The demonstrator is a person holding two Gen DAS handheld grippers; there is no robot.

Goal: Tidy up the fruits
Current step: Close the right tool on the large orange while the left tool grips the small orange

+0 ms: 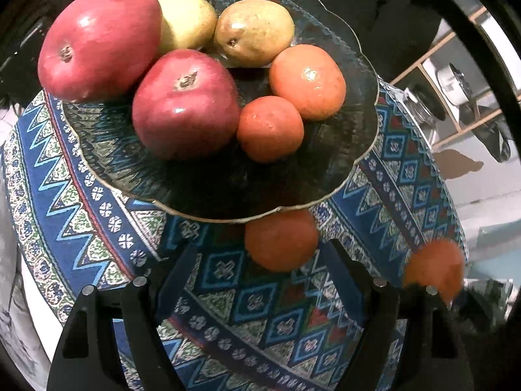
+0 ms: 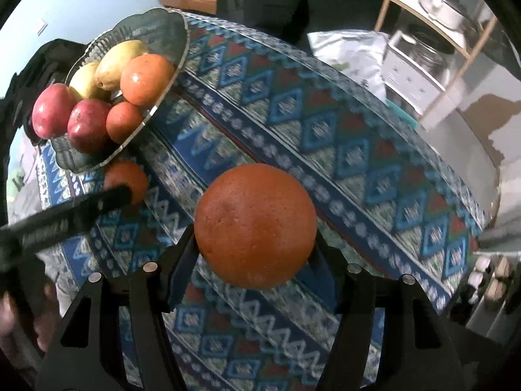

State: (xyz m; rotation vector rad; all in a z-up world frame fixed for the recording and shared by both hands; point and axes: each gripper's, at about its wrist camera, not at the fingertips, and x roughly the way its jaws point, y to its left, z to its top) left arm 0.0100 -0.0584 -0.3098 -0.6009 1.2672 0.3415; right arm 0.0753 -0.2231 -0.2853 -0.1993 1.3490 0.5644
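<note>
Orange fills my right gripper (image 2: 255, 254), jaws pinching the fruit (image 2: 255, 226) above the counter (image 2: 358, 137), while my left gripper (image 1: 257, 277), jaws spread, hovers around another orange (image 1: 281, 239) beside the glass plate (image 1: 342, 163).

Both grippers look alike — matte black plastic, angular, with triangular cut-outs in the linkage arms. The left gripper (image 1: 260, 280) carries four round silver pins at its pivots and flat dark-blue pads (image 1: 177, 280) inside the fingers. The right gripper (image 2: 254, 257) shows the same silver pins and blue pads (image 2: 182, 270) — its edges sharp and faceted.
</note>
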